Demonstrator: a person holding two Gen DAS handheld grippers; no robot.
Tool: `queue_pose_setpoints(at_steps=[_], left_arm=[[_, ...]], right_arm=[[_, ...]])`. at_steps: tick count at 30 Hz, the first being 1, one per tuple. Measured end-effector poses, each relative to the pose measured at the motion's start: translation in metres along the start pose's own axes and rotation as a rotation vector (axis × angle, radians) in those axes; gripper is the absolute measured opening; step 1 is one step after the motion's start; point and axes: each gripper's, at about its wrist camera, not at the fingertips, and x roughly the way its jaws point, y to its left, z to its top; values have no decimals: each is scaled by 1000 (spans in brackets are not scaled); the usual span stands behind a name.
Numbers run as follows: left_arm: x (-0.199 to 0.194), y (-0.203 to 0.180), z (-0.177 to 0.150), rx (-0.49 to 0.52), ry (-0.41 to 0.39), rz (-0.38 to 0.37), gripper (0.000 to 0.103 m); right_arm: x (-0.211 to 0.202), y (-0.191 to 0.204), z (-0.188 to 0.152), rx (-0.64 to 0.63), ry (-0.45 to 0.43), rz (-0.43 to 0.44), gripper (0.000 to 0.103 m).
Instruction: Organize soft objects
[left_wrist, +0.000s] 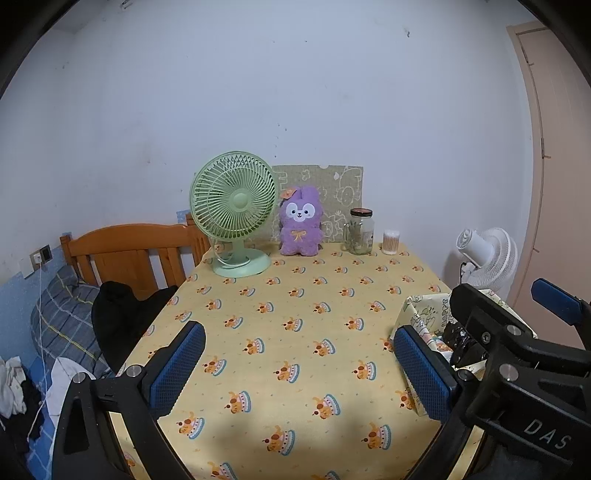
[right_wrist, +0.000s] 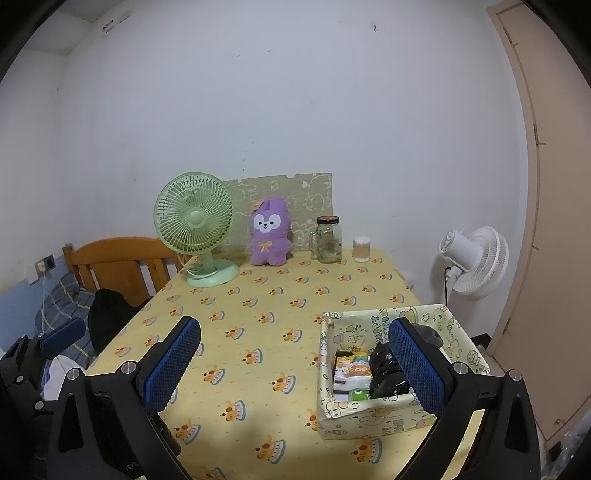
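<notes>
Because the purple plush bunny (right_wrist: 269, 232) sits upright at the counter's (right_wrist: 258, 332) far edge beside the green fan (right_wrist: 194, 225), well apart from the patterned storage box (right_wrist: 373, 417), both the left gripper (left_wrist: 299, 365) and right gripper (right_wrist: 295, 365) hover spread wide and empty, likely ready to fetch it.

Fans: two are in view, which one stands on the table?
The green fan, on the tablecloth beside the purple plush. The white fan stands off the table's right side, near the door.

Both wrist views look from the table's (left_wrist: 295, 332) near edge toward the far wall, sharing the green fan (left_wrist: 234, 206) (right_wrist: 194, 219).
</notes>
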Motion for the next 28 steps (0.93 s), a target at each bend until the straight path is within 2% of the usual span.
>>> queue_pose_setpoints(at_steps=[28], left_arm=[[4, 5, 0, -12, 16, 2, 103]], right_arm=[[-1, -4, -2, -2, -2, -20, 103]])
